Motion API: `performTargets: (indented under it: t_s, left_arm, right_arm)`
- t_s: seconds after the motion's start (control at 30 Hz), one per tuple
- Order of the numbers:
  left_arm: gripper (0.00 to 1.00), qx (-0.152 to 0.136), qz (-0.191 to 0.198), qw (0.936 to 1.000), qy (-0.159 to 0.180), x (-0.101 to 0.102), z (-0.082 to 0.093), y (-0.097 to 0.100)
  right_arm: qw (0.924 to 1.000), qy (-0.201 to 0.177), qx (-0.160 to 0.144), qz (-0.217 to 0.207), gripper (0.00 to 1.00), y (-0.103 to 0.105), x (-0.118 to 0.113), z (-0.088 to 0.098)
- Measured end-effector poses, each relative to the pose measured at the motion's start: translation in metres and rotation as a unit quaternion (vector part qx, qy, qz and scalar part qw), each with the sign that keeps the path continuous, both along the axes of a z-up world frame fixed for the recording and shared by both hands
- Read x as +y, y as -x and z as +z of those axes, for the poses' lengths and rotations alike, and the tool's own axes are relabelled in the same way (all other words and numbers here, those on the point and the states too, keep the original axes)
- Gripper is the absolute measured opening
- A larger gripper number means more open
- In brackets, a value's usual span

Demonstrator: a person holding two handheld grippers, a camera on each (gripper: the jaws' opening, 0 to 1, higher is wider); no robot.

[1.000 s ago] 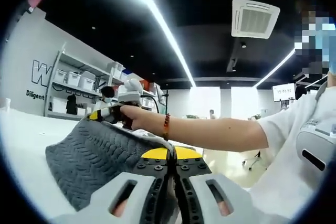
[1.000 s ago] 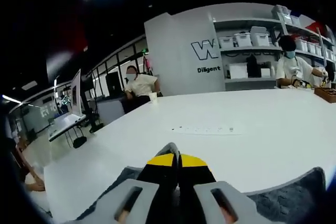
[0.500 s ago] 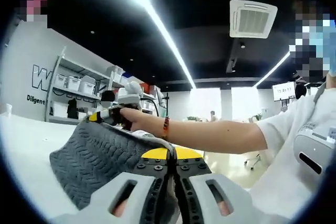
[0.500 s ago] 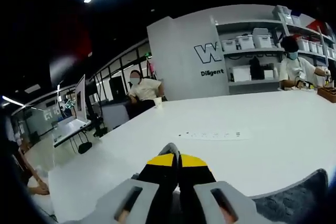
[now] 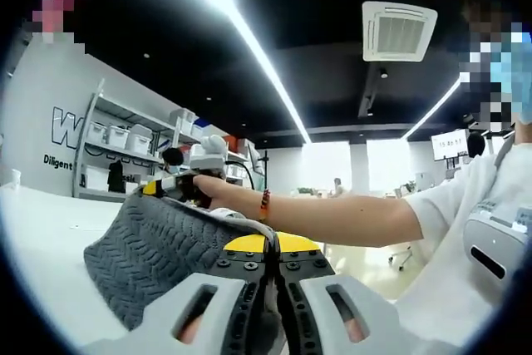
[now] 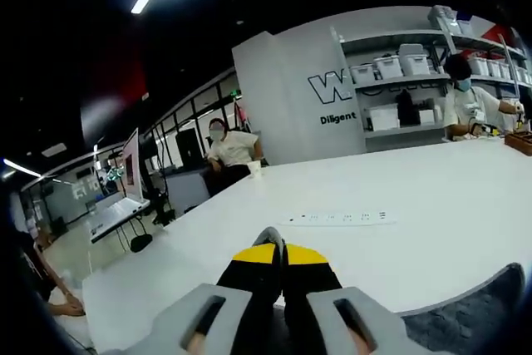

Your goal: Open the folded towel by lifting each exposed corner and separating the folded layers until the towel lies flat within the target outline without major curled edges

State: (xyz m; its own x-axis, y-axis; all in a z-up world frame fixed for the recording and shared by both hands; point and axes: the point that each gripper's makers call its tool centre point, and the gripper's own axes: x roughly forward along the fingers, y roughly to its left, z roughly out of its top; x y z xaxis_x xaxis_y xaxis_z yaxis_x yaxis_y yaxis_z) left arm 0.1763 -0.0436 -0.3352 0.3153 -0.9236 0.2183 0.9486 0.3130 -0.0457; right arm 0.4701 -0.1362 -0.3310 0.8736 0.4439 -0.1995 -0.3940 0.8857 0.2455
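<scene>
The left gripper pinches the grey towel, whose far corner the right gripper grips.

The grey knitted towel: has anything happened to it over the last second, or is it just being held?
Little has changed. Both views have shifted slightly, so the hands moved a bit. The grey knitted towel stays pinched in the shut left gripper and stretched toward the right gripper, whose jaws remain closed on the far edge. The right gripper view still shows towel low over the white table.
</scene>
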Motion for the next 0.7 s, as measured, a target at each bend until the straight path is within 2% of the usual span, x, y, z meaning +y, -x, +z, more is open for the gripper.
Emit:
performTargets:
  t_s: [0.1,0.2,0.33,0.4,0.47,0.7]
  left_arm:
    - [0.0,-0.006,0.002,1.0,-0.007,0.0,0.001,-0.001]
    - [0.0,-0.01,0.002,0.9999,-0.006,0.003,0.005,-0.001]
    - [0.0,-0.017,0.002,0.9998,-0.004,0.005,0.007,0.001]
    - [0.0,-0.019,0.004,0.9998,-0.003,0.008,0.009,0.002]
    - [0.0,-0.024,0.005,0.9997,0.004,0.012,0.013,0.003]
    - [0.0,-0.026,0.009,0.9996,0.006,0.019,0.017,0.004]
  right_arm:
    - [1.0,0.008,0.002,-0.001,0.0,-0.014,-0.004,0.003]
    - [1.0,-0.003,0.002,0.001,0.0,-0.019,-0.004,0.008]
    - [1.0,0.005,-0.007,0.004,0.0,-0.016,0.004,0.014]
    - [0.9997,0.014,-0.016,0.009,0.0,-0.007,0.011,0.015]
    - [0.9995,0.015,-0.021,0.017,0.0,-0.014,0.015,0.02]
    - [0.9993,0.015,-0.027,0.02,0.0,-0.012,0.023,0.023]
